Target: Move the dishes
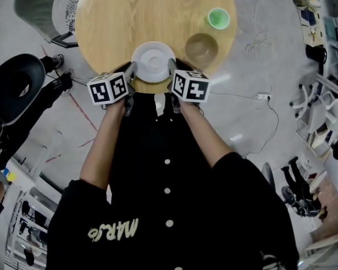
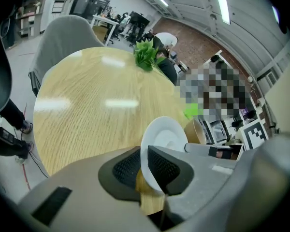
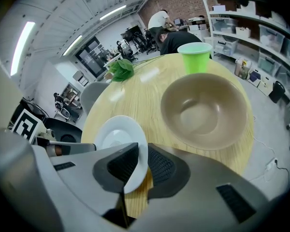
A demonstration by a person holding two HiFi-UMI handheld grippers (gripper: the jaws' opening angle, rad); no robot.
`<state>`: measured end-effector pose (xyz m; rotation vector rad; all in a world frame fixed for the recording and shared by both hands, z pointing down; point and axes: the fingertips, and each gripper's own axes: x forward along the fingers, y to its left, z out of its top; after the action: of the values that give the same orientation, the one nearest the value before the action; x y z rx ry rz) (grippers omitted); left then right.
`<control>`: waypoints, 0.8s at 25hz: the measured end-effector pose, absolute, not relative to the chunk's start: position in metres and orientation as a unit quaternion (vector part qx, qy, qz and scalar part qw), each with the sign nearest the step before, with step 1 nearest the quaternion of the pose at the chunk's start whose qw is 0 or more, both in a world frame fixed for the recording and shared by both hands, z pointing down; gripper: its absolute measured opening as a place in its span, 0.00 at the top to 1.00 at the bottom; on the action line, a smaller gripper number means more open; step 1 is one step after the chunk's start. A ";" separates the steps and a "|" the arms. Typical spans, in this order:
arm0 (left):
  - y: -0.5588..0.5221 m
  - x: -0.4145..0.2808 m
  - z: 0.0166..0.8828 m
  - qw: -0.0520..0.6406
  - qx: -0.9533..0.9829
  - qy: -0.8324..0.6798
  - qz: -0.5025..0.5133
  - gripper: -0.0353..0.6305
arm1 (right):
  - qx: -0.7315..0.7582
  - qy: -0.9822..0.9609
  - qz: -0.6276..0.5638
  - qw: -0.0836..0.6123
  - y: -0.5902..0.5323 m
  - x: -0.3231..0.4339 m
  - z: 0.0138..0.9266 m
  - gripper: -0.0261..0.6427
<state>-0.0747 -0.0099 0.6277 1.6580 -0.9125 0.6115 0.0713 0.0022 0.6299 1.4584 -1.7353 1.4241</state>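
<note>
- Clamping: left gripper has its jaws closed on the rim of the small round white glazed ceramic plate, one ribbed pad above and one below.
- Right gripper is pinched on the same plate at the opposite side of the rim.
- Plate is at the near edge of the round pale wooden table. Cannot tell whether it rests on the table or is just clear of it.
- Also on the table: a brown matte round bowl at the near edge and a bright green plastic cup further in.
- Handling, my estimate: stiff, fairly light, brittle if dropped, and the glaze is likely slick against the pads.
- Best hold looks like the raised rim at two opposite sides, as now. Both hands need to move together and level, since uneven pull could twist the plate out.
</note>
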 end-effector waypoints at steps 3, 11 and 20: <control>-0.011 -0.075 0.632 0.537 0.701 -0.386 0.267 0.88 | 0.531 -0.627 0.521 0.230 0.004 0.072 0.635 0.87; -0.015 -0.074 0.640 0.525 0.709 -0.380 0.279 0.87 | 0.533 -0.625 0.521 0.233 0.004 0.070 0.641 0.87; -0.018 -0.076 0.643 0.506 0.711 -0.386 0.301 0.87 | 0.529 -0.626 0.517 0.245 0.006 0.069 0.647 0.86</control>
<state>-0.0756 -0.0180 0.6431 1.7143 -0.9302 0.7266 0.0690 0.0064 0.6468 1.4441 -1.7100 1.4123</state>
